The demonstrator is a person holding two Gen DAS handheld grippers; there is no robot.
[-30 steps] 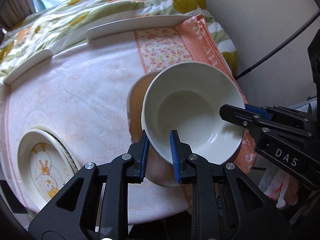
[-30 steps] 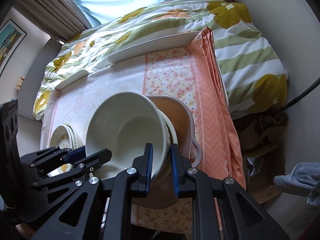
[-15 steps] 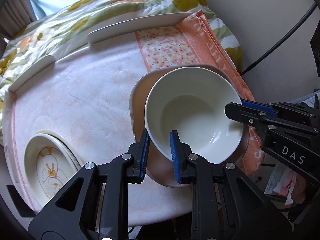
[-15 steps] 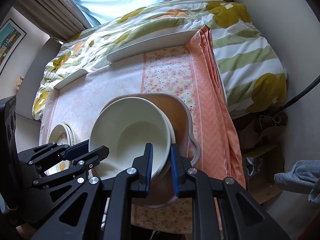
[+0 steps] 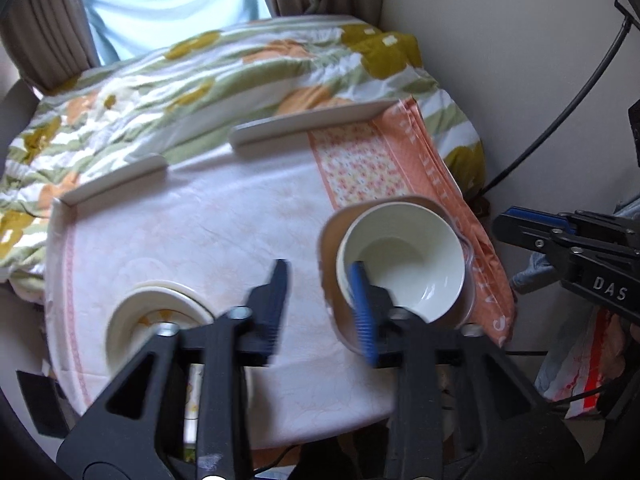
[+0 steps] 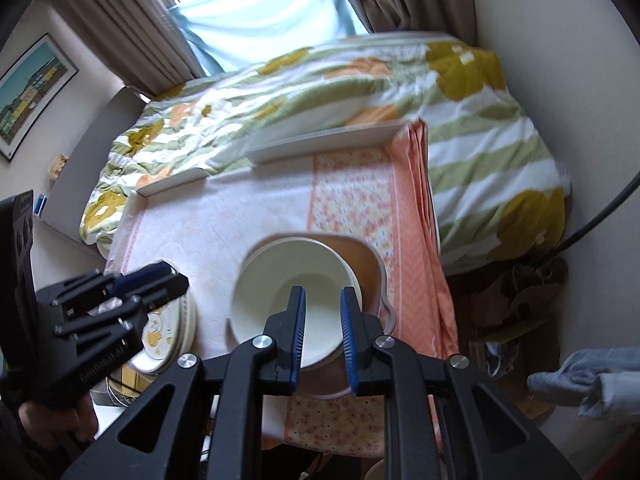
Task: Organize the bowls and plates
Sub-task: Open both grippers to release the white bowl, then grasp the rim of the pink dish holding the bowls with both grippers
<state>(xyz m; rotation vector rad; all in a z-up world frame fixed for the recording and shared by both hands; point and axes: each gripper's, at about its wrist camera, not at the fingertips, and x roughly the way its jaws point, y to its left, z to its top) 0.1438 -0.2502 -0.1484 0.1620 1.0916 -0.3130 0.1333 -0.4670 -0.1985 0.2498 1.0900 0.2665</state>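
Left wrist view: the left gripper (image 5: 320, 304) has its fingers spread wide, gripping nothing; the glossy white round bowl (image 5: 404, 266) sits nested inside the shallow tan plastic basin (image 5: 332, 300) on the desk (image 5: 200, 216), which is covered in a pale pink floral cloth; the blue-padded finger overlaps the bowl's near rim in this picture, contact unclear; to the left, a stack of cream plates with a yellow print (image 5: 156, 316) rests near the desk's front edge; the right gripper (image 5: 560, 240) hangs off to the right, clear of the bowl.

Right wrist view: the right gripper (image 6: 322, 334) shows its fingers narrowly parted over the bowl's (image 6: 280, 284) near rim, clamping nothing; the basin (image 6: 364, 268) wraps around the bowl; the plates (image 6: 168, 332) lie partly behind the left gripper (image 6: 160, 280).
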